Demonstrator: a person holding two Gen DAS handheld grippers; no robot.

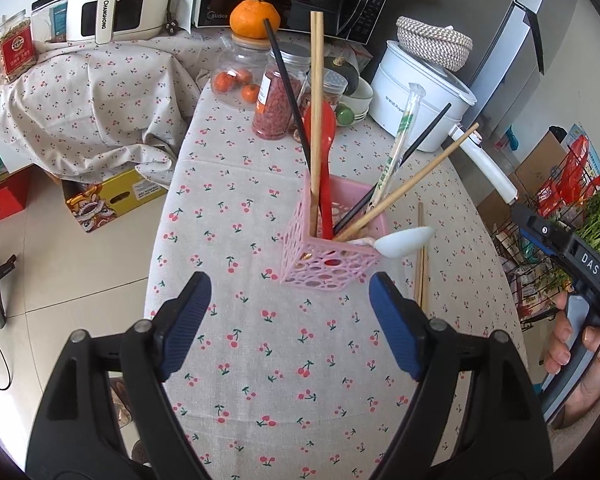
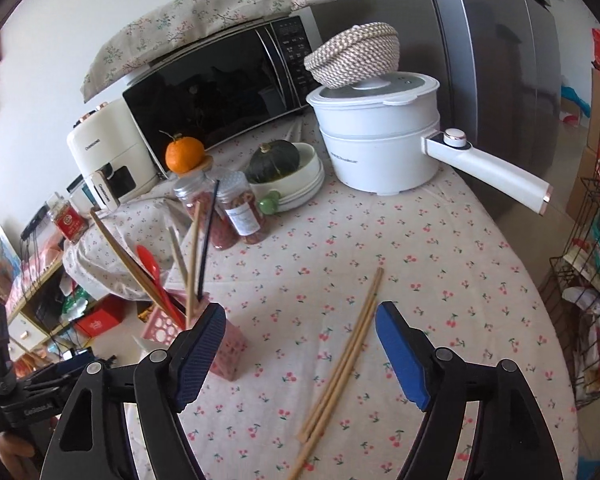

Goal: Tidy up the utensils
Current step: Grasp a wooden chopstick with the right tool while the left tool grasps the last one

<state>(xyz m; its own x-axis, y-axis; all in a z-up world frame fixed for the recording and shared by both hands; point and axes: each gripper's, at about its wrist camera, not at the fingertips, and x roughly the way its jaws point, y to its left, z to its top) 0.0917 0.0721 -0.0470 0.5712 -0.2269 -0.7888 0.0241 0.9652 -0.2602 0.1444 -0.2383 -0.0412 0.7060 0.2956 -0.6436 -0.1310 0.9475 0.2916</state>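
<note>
A pink lattice utensil holder stands on the cherry-print tablecloth. It holds a red spoon, wooden and black chopsticks and a wrapped pair. A white spoon rests on its rim. My left gripper is open just in front of the holder, with nothing between its fingers. A loose pair of wooden chopsticks lies on the cloth to the right of the holder. My right gripper is open above the cloth, and the loose pair lies between its fingers, untouched.
At the back stand a white electric pot with a long handle, food jars, a bowl with a green squash and a microwave. A wire rack stands beyond the table's right edge. Boxes sit on the floor at left.
</note>
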